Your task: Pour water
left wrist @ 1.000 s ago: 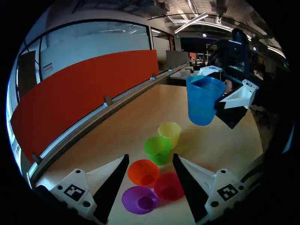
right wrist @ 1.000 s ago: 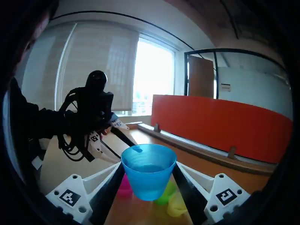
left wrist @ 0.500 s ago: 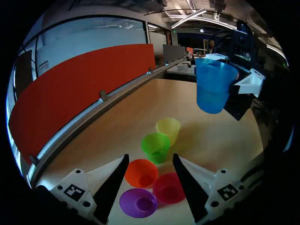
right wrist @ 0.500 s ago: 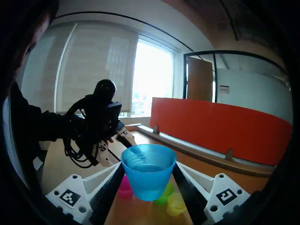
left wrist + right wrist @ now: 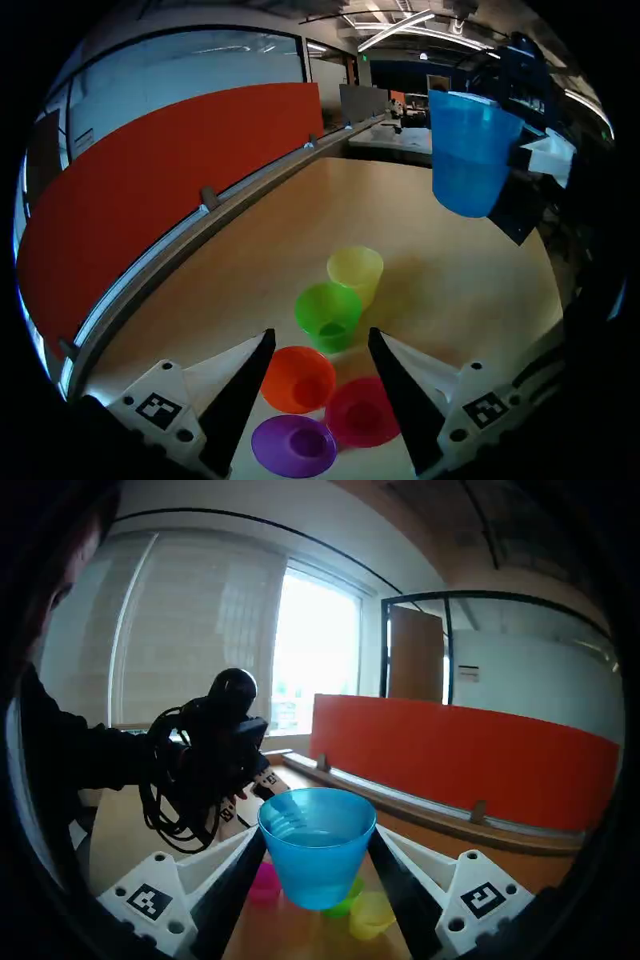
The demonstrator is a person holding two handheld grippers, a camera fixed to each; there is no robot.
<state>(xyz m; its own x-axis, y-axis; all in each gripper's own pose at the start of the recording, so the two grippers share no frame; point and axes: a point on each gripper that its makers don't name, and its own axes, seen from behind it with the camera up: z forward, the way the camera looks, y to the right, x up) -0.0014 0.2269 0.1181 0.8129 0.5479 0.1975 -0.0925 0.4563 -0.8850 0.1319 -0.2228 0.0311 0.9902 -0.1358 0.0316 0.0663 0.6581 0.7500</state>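
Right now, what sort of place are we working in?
Probably an open-plan office: a long light wooden desk backed by an orange partition screen, glass-walled rooms behind, and ceiling strip lights.

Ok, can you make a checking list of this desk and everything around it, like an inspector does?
Surface: light wooden table.
Job's things: blue cup with water, held in the air; yellow cup, green cup, orange cup, pink cup and purple cup clustered on the table.
Clutter: nothing seen.
Grippers: right gripper shut on the blue cup; left gripper open, holding nothing, by the cluster.
Cables: black cables looped under the left gripper.
Surroundings: orange partition along the table, bright window, a person's dark sleeve.
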